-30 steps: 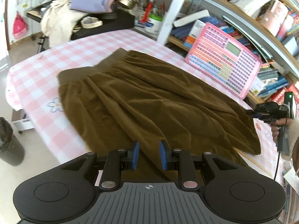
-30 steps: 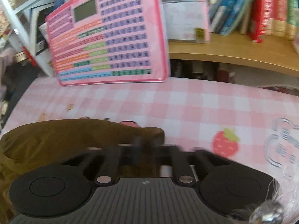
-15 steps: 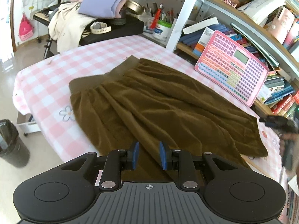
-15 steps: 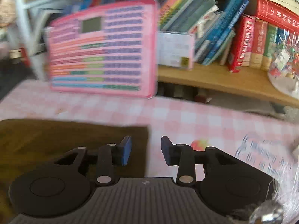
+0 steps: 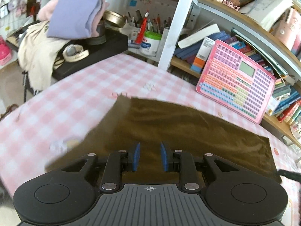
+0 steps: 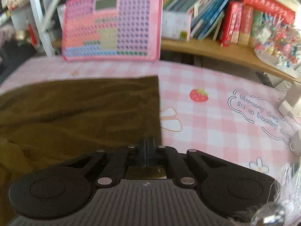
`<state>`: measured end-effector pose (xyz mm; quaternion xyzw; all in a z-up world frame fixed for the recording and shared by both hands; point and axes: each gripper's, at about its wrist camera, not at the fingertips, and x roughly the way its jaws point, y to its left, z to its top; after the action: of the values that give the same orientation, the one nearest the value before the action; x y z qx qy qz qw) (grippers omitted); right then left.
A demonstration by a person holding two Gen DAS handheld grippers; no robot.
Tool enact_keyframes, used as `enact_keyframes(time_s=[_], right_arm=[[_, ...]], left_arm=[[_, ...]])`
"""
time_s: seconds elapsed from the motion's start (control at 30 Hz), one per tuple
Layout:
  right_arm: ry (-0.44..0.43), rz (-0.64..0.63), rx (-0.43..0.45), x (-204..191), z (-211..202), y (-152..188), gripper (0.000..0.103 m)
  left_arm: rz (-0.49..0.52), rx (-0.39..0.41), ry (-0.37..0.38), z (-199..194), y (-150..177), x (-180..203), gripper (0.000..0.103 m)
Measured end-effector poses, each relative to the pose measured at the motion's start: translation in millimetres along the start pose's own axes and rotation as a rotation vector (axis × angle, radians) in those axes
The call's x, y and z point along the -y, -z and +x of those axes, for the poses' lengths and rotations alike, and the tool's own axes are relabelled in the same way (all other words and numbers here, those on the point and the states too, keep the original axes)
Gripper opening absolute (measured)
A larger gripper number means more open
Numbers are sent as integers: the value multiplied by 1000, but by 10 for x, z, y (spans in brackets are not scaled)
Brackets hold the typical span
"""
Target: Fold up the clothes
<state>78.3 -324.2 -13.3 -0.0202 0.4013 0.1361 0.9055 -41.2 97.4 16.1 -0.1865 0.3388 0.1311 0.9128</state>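
Observation:
A brown velvet skirt lies spread on the pink checked tablecloth. My left gripper is open, its blue pads apart just above the skirt's near part, holding nothing. In the right wrist view the skirt fills the left half, its hem edge running down to my right gripper, which is shut on the skirt's hem corner. The right gripper's tip shows at the right edge of the left wrist view.
A pink toy keyboard board leans on the bookshelf behind the table; it also shows in the right wrist view. A black stand with piled clothes is at the far left. A pen tub stands behind.
My right gripper went from open to shut on the skirt's hem corner. My left gripper dropped lower and forward over the skirt and stayed open.

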Motion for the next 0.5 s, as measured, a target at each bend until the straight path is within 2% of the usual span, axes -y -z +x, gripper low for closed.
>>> enact_keyframes(time_s=[0.07,0.13,0.2,0.43,0.5], right_arm=[[-12,23,29,-107,-191,82,3],[13,44,33,-273,-359,223,15],[57,86,25,-433,-488,391,21],[215,233,-11,-916,-800,918,21],[253,269,-21,-1029,-871,1050,22]], left_arm=[[7,-8,19,161,-147,-102,23],[21,-28,45,322,-275,-197,23],[39,-51,71,491,-396,-289,22],[88,-159,158,1081,-531,-490,21],[91,-171,153,1251,-577,-565,11]])
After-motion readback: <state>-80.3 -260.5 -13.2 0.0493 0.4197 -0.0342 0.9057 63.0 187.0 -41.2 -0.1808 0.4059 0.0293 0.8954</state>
